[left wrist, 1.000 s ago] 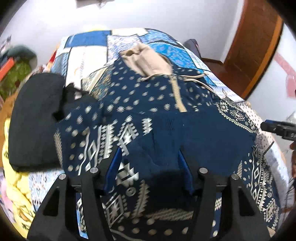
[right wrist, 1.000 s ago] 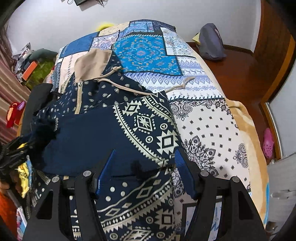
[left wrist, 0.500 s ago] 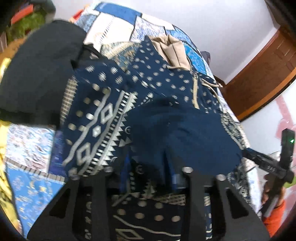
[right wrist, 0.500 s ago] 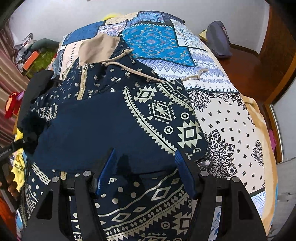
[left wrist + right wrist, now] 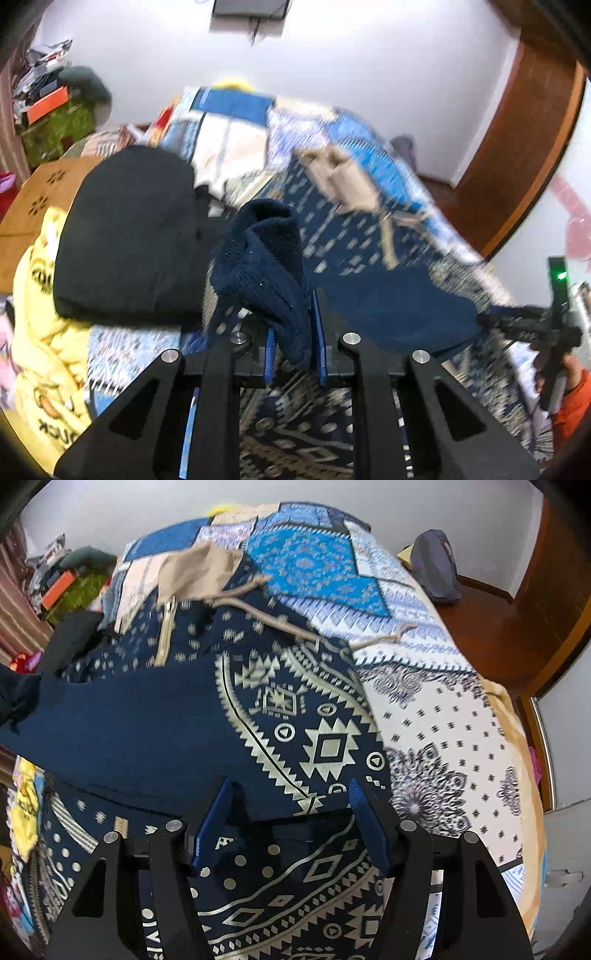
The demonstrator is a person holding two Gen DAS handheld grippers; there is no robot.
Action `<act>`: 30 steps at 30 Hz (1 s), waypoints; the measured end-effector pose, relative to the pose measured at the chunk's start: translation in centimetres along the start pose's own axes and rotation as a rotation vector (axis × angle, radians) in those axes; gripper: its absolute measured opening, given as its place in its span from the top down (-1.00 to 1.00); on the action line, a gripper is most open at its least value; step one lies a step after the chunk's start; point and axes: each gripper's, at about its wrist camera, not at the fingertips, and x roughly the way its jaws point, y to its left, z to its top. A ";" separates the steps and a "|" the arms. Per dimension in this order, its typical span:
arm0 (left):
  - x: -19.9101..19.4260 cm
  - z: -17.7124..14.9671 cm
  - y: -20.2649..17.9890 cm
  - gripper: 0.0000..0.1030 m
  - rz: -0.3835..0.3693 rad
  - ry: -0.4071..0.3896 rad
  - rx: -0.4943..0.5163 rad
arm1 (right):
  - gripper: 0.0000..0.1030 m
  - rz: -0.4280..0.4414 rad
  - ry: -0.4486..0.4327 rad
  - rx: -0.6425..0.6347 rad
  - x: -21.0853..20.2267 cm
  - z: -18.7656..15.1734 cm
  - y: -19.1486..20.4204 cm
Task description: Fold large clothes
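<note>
A navy hoodie with cream patterns and a beige hood lies spread on the bed, zipper and drawstrings showing. My left gripper is shut on a bunched navy fold of the hoodie and holds it lifted above the bed. The hoodie's plain navy inside stretches from it toward the right. My right gripper is open, its blue pads either side of the folded navy edge near the hem, low over the cloth. The right gripper also shows in the left wrist view.
A patchwork blue bedspread covers the bed. A black folded garment and a yellow one lie at the left. A grey bag sits on the wooden floor to the right. Clutter stands by the far-left wall.
My left gripper has closed on the navy fold and lifted it, swinging up. The right gripper has stayed open over the hem, edging forward.
</note>
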 end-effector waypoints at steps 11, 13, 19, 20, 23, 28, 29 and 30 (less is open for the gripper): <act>2.8 -3.4 2.8 0.03 0.092 0.162 0.012 | -0.20 -0.036 0.002 -0.056 -0.3 0.2 1.0; 1.6 -2.5 2.6 0.03 0.159 0.117 0.052 | -0.20 -0.037 -0.022 -0.059 -1.2 0.7 0.9; -1.4 1.1 2.4 -0.06 0.188 0.013 0.093 | -0.20 -0.021 -0.130 -0.054 -4.5 3.2 1.1; -1.7 1.9 2.1 -0.09 0.185 -0.005 0.099 | -0.20 -0.018 -0.143 -0.054 -4.8 3.7 1.2; -2.2 4.0 0.8 -0.13 0.165 -0.050 0.128 | -0.20 -0.002 -0.200 -0.050 -6.4 5.5 1.6; -1.9 7.3 -1.6 -0.13 0.097 -0.091 0.155 | -0.20 0.013 -0.283 -0.036 -7.8 8.3 2.2; -1.4 8.1 -2.2 -0.14 0.084 -0.097 0.158 | -0.20 0.018 -0.292 -0.033 -7.9 8.6 2.3; -1.0 8.7 -2.6 -0.14 0.080 -0.100 0.164 | -0.20 0.024 -0.301 -0.030 -8.0 9.1 2.5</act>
